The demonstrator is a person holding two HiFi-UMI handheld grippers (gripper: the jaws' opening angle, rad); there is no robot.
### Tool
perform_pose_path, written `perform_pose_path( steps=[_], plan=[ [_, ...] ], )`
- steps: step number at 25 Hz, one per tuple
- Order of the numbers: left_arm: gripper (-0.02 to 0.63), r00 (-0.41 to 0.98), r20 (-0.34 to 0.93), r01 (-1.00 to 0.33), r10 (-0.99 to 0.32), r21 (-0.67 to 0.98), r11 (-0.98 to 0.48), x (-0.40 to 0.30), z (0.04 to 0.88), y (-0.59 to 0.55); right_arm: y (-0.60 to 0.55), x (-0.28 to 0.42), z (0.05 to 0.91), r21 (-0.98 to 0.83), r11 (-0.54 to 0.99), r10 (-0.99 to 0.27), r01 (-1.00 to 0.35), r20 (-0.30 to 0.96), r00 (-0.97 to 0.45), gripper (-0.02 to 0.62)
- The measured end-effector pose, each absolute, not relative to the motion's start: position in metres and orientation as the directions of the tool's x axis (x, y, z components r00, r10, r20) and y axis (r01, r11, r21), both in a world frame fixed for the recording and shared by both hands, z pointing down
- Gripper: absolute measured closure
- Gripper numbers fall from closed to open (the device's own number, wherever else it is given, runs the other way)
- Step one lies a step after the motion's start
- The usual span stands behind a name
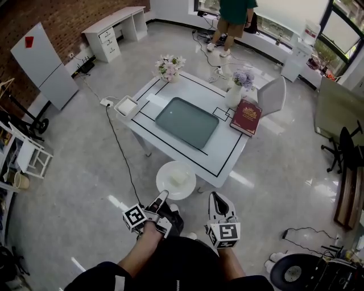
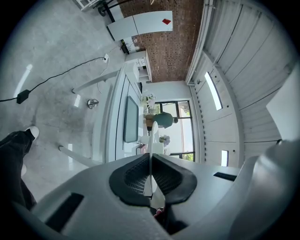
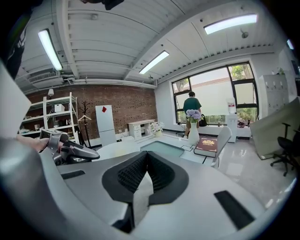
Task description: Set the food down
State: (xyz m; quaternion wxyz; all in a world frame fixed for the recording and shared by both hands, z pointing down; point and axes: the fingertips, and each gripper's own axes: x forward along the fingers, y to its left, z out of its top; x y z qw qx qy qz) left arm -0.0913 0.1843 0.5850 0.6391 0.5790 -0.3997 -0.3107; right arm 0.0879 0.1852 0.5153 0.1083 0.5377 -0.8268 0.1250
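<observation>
No print could be read. The red book (image 1: 246, 117) bore gold lettering too small to make out, a white panel (image 1: 44, 65) by the brick wall carried a plain red tag, and the gripper cubes showed only black square markers.

The white table (image 1: 227, 153) was ruled with black lines and held a grey-green tray (image 1: 187, 121) at its centre. The book lay at the tray's 3 o'clock, with a vase of purple flowers (image 1: 236, 91) just past it at 1 o'clock. A pale bouquet (image 1: 169, 67) stood at 11 o'clock and a small square dish (image 1: 126, 106) at 9 o'clock. A white chair (image 1: 272, 96) stood against the table's far right side. A person (image 1: 233, 17) stood well beyond, at 12 o'clock, by the windows. A black cable (image 1: 119, 150) ran over the floor left of the table. Nothing stood between the plate and the tray.

The food (image 1: 178, 177), a pale block, sat mid-plate. It looked near square, so its long axis could not be told.

The plate (image 1: 176, 181) was round, face up and level, and overlapped the table's near edge at 6 o'clock.

The left gripper (image 1: 164, 195) (image 2: 151, 159) was clamped on the plate's rim at 7 o'clock, and its own view showed the rim edge-on between the pads.

The right gripper (image 1: 215, 196) (image 3: 146, 157) sat at the plate's 4 o'clock, clear of it, jaws together and empty.
</observation>
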Motion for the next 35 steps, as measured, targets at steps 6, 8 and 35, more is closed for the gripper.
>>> perform_pose_path(
  steps=[6, 8, 35],
  plan=[
    [0.591, 0.506, 0.149, -0.066, -0.849, 0.989, 0.134, -0.11, 0.586, 0.144, 0.151, 0.067, 0.517, -0.084, 0.381, -0.864, -0.921, 0.322, -0.387, 0.586],
    [0.591, 0.508, 0.146, -0.065, -0.849, 0.989, 0.132, -0.117, 0.586, 0.132, 0.142, 0.06, 0.519, -0.072, 0.381, -0.865, -0.922, 0.324, -0.383, 0.586],
    [0.591, 0.511, 0.154, -0.066, -0.846, 0.988, 0.139, -0.124, 0.598, 0.041, 0.047, 0.052, 0.514, -0.069, 0.374, -0.874, -0.925, 0.307, -0.377, 0.586]
  ],
)
